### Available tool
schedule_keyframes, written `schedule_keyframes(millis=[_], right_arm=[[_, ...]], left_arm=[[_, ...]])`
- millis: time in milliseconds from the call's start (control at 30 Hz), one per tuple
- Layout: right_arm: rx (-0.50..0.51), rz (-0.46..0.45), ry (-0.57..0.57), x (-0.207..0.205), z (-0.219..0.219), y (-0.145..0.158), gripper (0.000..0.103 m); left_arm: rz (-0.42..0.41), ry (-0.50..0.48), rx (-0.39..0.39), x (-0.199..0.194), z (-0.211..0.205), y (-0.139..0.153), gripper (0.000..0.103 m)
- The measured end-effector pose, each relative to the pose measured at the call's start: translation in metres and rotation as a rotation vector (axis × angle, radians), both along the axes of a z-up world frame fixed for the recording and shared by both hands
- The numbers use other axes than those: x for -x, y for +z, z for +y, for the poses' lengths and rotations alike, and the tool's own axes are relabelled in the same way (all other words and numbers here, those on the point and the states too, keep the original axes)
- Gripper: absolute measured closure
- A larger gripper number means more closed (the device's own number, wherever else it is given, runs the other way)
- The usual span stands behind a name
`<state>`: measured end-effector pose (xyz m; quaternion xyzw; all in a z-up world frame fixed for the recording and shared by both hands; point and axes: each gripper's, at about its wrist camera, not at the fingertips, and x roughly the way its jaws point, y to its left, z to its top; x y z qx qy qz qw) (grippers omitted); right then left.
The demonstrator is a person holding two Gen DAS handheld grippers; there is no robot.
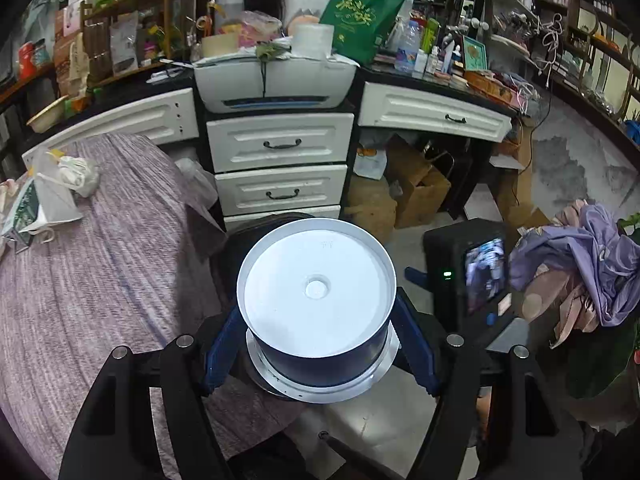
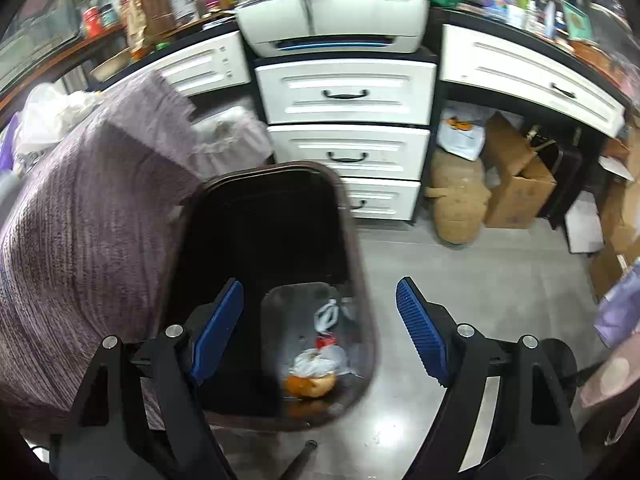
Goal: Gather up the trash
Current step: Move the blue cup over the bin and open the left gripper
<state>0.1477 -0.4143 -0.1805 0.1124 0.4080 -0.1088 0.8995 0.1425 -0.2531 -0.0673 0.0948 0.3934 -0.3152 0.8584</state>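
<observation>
My left gripper [image 1: 320, 344] is shut on a round clear plastic disc case [image 1: 316, 304] with a white top and a grey base, held above the dark trash bin [image 1: 244, 240], most of which is hidden behind the case. In the right wrist view my right gripper [image 2: 320, 336] is open and empty, over the near rim of the same dark bin [image 2: 362, 280]. Inside the bin lie white crumpled wrappers [image 2: 320, 360], a red scrap and an orange bun-like piece [image 2: 310, 386].
A purple-grey blanket [image 1: 100, 264] covers the bed to the left, with white bags [image 1: 52, 196] on it. White drawers [image 2: 344, 128] and a printer [image 2: 332, 20] stand behind the bin. Cardboard boxes [image 2: 516, 184] sit under the desk. Purple clothes [image 1: 588, 264] lie at right.
</observation>
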Motion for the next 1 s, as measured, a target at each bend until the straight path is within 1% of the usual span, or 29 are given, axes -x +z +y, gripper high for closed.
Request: schedule_keyframes(millis=[167,267,400,533,867,900,933,1000], right_arm=[[0.005,-0.011,-0.071,0.019,-0.026,0.004,0.025],[0.000,-0.017,-0.105,0.030,-0.039,0.006,0.025],[0.009,-0.009,-0.136,0.040,-0.050,0.005,0.025],[0.004,-0.006,-0.155,0.045,-0.058,0.004,0.025],[0.006,-0.005,-0.174,0.049,-0.063,0.003,0.025],[0.006,-0.003,-0.176,0.048,-0.063,0.002,0.025],[0.005,-0.001,-0.178,0.048,-0.064,0.002,0.025],[0.003,0.000,-0.185,0.049,-0.065,0.001,0.025]], left_arm=[[0.031,-0.032,-0.016,-0.006,-0.018,-0.013,0.033],[0.042,-0.039,-0.041,-0.012,-0.030,-0.024,0.033],[0.095,-0.053,-0.075,-0.022,-0.045,-0.046,0.033],[0.126,-0.050,-0.124,-0.031,-0.059,-0.067,0.033],[0.151,-0.032,-0.196,-0.050,-0.072,-0.095,0.033],[0.155,-0.027,-0.206,-0.052,-0.073,-0.098,0.032],[0.157,-0.024,-0.211,-0.053,-0.074,-0.099,0.026],[0.160,-0.016,-0.214,-0.056,-0.075,-0.101,0.020]])
